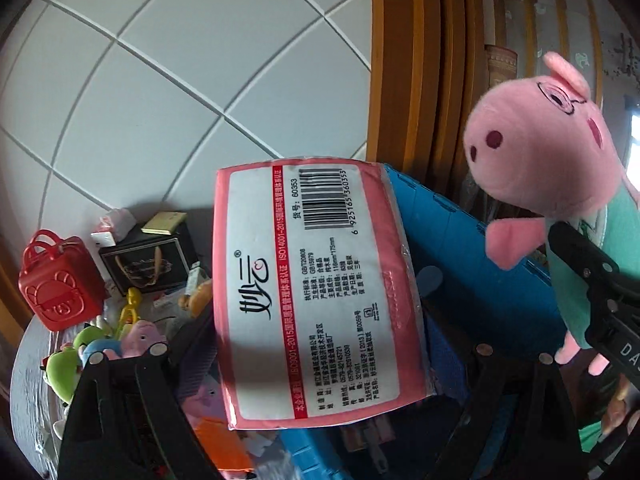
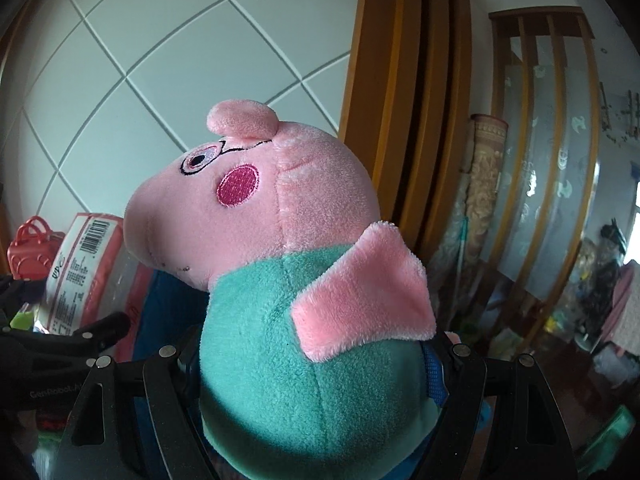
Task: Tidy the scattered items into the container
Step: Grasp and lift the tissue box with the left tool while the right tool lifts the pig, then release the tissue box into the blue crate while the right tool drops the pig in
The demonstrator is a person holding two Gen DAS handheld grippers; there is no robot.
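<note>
Above the blue crate [image 1: 460,240], the left gripper [image 1: 320,354] clamps a light, squashy tissue pack [image 1: 312,292] across its width; the right gripper [image 2: 316,354] squeezes the soft pig plush [image 2: 288,280] at its belly

From my left wrist I look close past the tissue pack [image 1: 316,296]; my right wrist crowds the pig plush [image 2: 296,280], both seen in each.

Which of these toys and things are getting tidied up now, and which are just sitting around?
Being tidied: tissue pack in the left gripper; pig plush in the right gripper; blue container.

Just lying about: red toy bag, black box, green plush.
</note>
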